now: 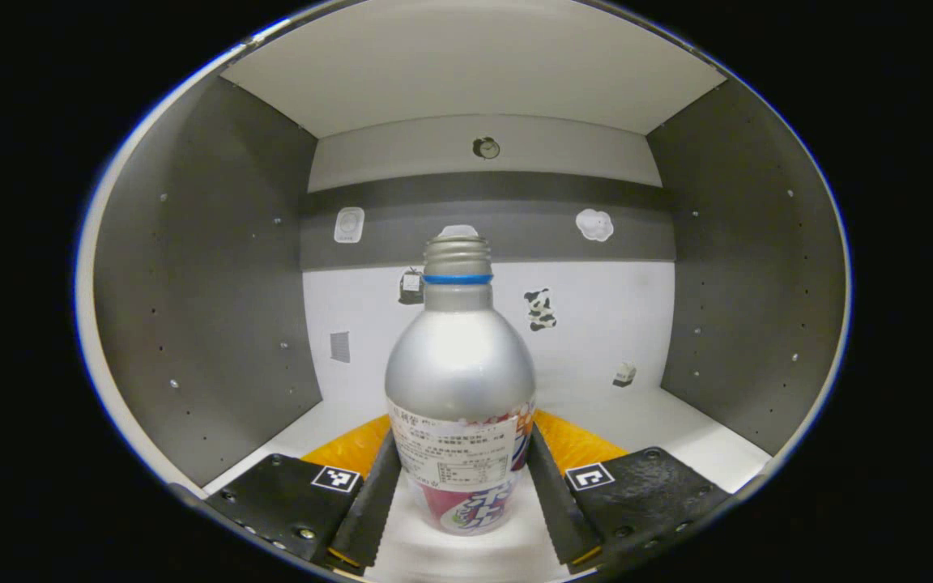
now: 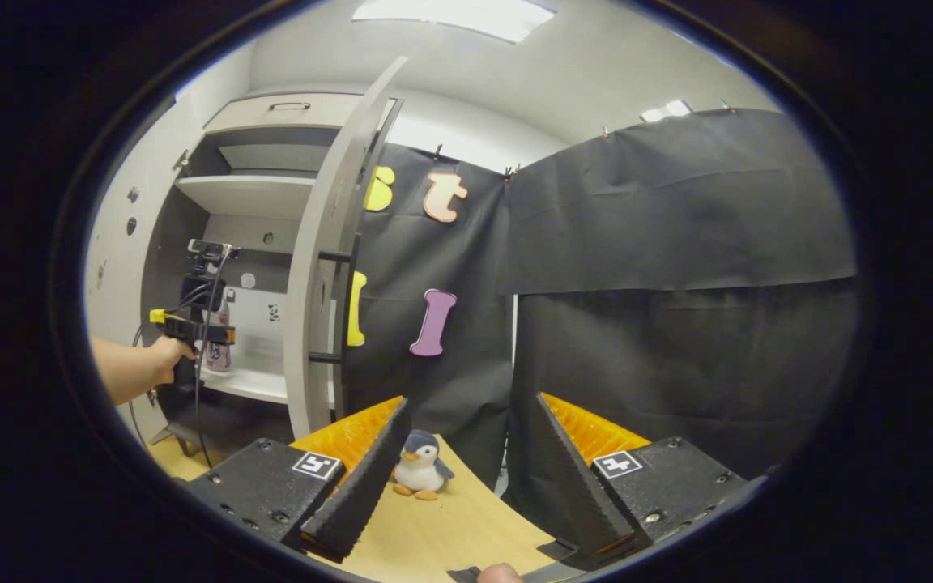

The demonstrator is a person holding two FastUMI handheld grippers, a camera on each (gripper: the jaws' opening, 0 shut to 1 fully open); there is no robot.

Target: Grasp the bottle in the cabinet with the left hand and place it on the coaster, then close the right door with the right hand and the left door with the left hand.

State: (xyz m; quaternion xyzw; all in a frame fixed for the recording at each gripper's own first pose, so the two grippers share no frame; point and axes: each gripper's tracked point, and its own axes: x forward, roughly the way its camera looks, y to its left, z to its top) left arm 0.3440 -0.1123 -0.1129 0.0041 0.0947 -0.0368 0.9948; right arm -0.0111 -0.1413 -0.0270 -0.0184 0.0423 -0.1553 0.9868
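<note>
- Left gripper view: one bottle stands upright on the white cabinet shelf, between the two fingers of the left hand-held gripper.
- The jaws flank the bottle's lower labelled body on either side; whether they already press on it I cannot tell, since the contact lines are too close to judge.
- The bottle looks like thin metal with a bare threaded neck and no cap, so I judge it light, stiff and rather slippery, easy to dent if squeezed hard and likely to spill if tipped.
- The best hold seems to be the straight lower body, where the fingers now stand, not the rounded shoulder.
- Several small stickers dot the cabinet's back wall.
- Right gripper view: the right hand-held gripper is open, its jaws spread wide over a wooden tabletop, holding nothing.
- One penguin toy sits on the tabletop beyond the fingers.
- Farther left, a hand holds the other gripper inside the cabinet, beside the one open right door.
</note>
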